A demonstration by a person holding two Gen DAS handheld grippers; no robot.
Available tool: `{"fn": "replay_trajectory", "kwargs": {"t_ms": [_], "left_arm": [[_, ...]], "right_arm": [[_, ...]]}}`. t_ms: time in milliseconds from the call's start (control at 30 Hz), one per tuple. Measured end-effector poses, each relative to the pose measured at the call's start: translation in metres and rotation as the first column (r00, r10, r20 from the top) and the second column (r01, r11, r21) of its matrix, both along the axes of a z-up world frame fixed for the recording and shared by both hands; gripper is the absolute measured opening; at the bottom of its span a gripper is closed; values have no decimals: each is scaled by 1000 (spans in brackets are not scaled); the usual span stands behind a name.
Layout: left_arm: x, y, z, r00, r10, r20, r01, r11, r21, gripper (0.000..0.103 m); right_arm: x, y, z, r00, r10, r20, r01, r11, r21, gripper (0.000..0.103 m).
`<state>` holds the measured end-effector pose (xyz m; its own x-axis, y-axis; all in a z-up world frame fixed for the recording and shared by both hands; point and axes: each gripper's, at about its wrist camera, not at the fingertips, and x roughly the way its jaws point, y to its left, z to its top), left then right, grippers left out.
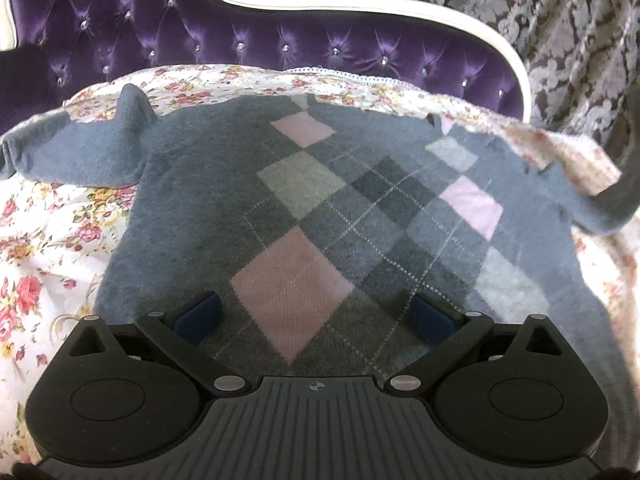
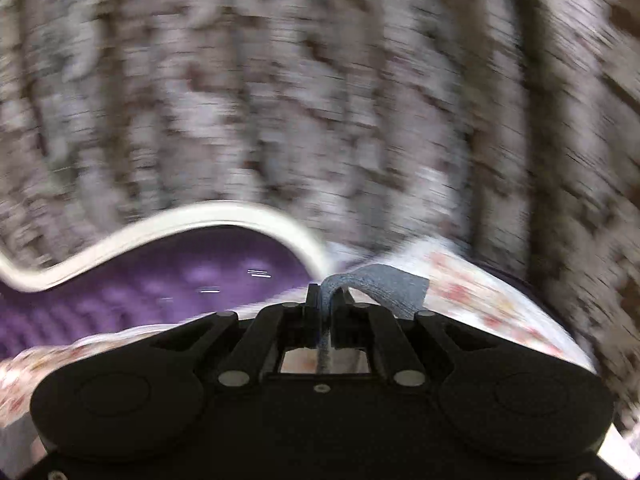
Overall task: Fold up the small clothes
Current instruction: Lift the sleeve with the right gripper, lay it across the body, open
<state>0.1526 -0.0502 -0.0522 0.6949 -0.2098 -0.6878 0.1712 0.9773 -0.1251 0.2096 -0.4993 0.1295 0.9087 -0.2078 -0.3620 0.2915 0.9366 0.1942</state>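
A grey-blue argyle sweater (image 1: 304, 208) with pink and grey diamonds lies flat on a floral sheet (image 1: 48, 240). My left gripper (image 1: 316, 316) hovers open over its near hem, blue pads wide apart and nothing between them. The left sleeve (image 1: 80, 156) lies rumpled out to the side. The right sleeve (image 1: 592, 216) rises off the bed toward a dark blurred shape (image 1: 628, 160) at the frame's edge. In the blurred right wrist view my right gripper (image 2: 326, 300) is shut on a strip of the grey-blue sleeve cuff (image 2: 384, 284), which loops over the fingertips.
A purple tufted headboard (image 1: 240, 40) with a white curved frame (image 2: 224, 212) stands behind the bed. Brown and silver damask curtains (image 1: 560, 20) hang beyond it. The floral sheet extends on both sides of the sweater.
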Motion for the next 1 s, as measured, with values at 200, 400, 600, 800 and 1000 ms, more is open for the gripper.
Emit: {"fn": "replay_trajectory", "kwargs": {"t_ms": [200, 400, 600, 800, 1000], "left_arm": [[-12, 29, 14, 999, 39, 14, -38, 999, -33, 101], [-24, 64, 24, 997, 78, 26, -77, 996, -40, 101], [-27, 95, 22, 992, 130, 5, -130, 991, -34, 101], [-22, 115, 18, 987, 158, -18, -159, 987, -38, 101], [-14, 122, 24, 990, 138, -3, -138, 989, -45, 101]], "right_arm": [[31, 123, 17, 958, 287, 20, -286, 957, -42, 11], [65, 240, -20, 870, 493, -30, -494, 869, -27, 12], [85, 341, -85, 779, 607, -157, -617, 787, -21, 11], [78, 382, -132, 709, 676, -202, -688, 726, 15, 19], [47, 359, -139, 699, 700, -149, -696, 713, 82, 63]]}}
